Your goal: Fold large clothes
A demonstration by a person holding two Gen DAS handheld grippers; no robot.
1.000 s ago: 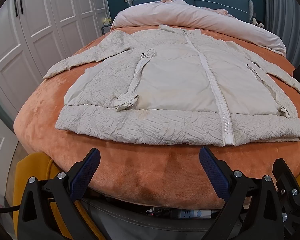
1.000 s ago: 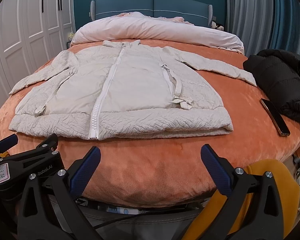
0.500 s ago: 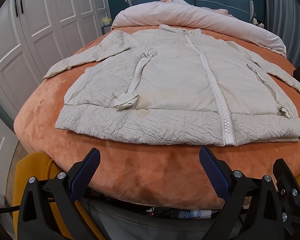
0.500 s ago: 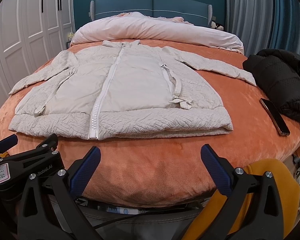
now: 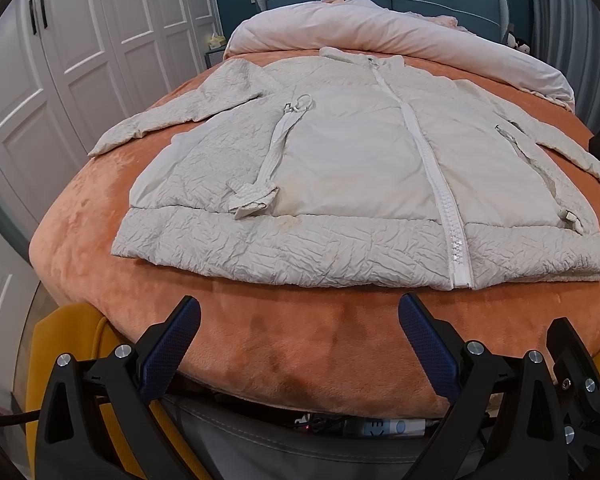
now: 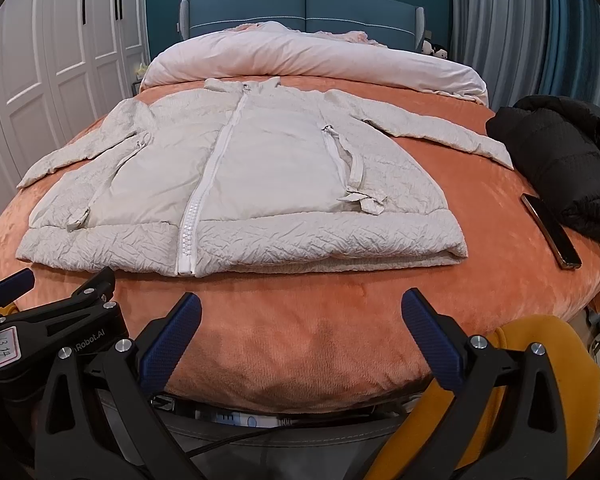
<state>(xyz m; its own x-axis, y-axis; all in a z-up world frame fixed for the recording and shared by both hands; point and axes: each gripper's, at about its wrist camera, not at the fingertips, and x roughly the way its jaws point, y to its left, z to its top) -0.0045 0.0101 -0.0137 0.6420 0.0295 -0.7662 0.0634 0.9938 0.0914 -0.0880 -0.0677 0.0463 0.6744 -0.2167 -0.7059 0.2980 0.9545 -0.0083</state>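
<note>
Jacket [image 5: 352,168] flat, zipped, centred on bed [image 6: 308,344], hem near foot edge; probably light, puffy, slippery; grip sleeve cuffs or hem corners; left gripper [image 5: 300,344], right gripper [image 6: 302,340] fingers spread, empty

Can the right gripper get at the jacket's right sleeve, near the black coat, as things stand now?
Probably yes. The right gripper is open and empty at the foot of the bed, and the sleeve lies flat on the orange blanket. The black coat and phone lie beside it, not on it.
</note>
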